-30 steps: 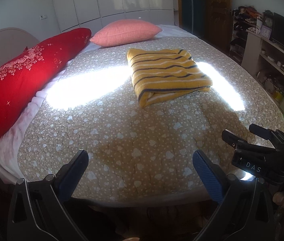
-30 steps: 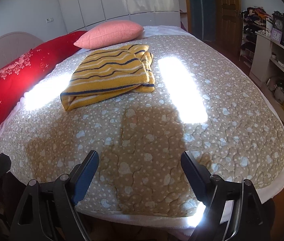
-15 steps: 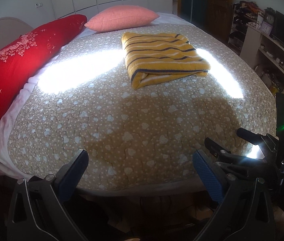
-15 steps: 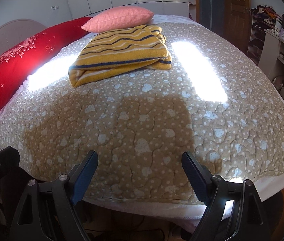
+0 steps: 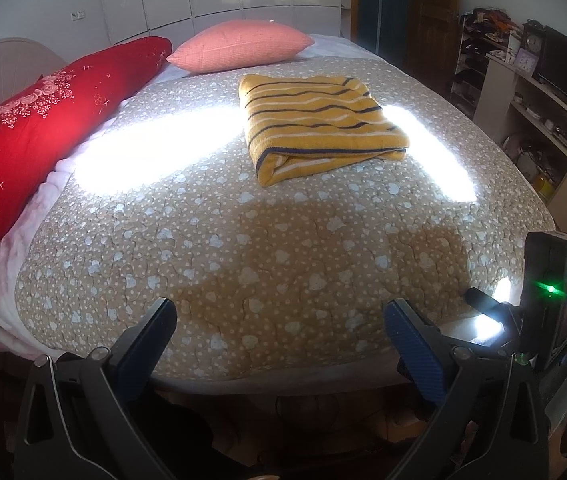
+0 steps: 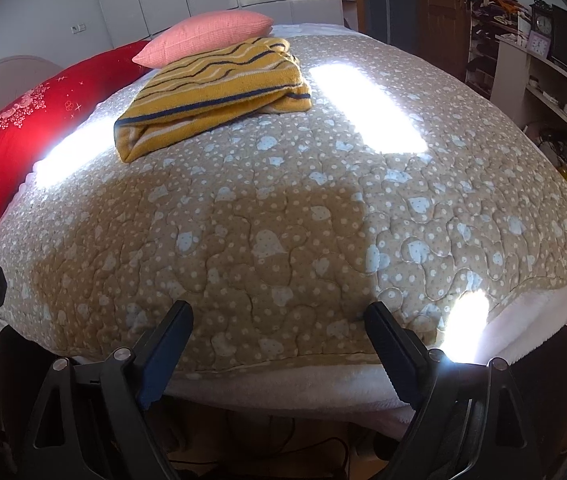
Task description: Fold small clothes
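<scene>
The right gripper, fingers spread, hovers over the quilt, folded striped garment beyond.

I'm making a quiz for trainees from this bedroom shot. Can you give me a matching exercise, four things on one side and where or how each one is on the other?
Things:
1. striped yellow garment
2. pink pillow
3. red bolster
4. left tool

Place or state:
A. lying along the left edge of the bed
B. open, empty, at the foot of the bed
C. folded, on the quilt, partly in sunlight
D. at the far end of the bed, beyond the garment

Pairs: 1-C, 2-D, 3-A, 4-B
</scene>
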Motion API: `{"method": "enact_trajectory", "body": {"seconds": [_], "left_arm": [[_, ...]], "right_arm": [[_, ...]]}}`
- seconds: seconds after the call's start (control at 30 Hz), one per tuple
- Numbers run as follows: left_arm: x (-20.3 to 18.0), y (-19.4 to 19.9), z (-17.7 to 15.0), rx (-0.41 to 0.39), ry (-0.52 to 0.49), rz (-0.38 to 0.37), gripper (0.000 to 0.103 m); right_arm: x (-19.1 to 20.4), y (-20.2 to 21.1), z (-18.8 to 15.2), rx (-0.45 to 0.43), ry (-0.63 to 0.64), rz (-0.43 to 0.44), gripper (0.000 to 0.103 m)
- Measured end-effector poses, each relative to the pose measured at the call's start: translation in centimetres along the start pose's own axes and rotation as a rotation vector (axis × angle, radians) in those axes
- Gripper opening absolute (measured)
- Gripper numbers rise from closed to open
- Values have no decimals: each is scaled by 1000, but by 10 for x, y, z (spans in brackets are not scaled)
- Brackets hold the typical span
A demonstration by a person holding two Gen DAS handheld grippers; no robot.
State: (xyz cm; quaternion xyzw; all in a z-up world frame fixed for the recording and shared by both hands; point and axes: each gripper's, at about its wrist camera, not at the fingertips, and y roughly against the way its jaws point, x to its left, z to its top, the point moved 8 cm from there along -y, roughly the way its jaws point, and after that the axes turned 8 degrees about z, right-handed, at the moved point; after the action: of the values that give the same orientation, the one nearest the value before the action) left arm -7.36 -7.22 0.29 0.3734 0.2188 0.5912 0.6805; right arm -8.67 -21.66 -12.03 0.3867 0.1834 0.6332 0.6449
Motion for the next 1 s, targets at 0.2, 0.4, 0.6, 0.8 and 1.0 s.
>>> {"method": "enact_trajectory", "body": {"seconds": [0.2, 0.4, 0.6, 0.8, 1.0], "left_arm": [[2, -1, 0, 5, 13, -6, 103], [5, -1, 1, 3, 26, -8, 103], [3, -2, 1, 7, 22, -16, 103], [5, -2, 0, 7, 29, -13, 103], [6, -2, 0, 4, 33, -9, 103]], "right_arm": [[0, -1, -2, 9, -1, -6, 91], [0, -2, -3, 13, 0, -6, 92], [0, -6, 0, 15, 7, -7, 93], [0, -6, 0, 16, 11, -7, 93], [-1, -5, -1, 13, 15, -7, 93]]}}
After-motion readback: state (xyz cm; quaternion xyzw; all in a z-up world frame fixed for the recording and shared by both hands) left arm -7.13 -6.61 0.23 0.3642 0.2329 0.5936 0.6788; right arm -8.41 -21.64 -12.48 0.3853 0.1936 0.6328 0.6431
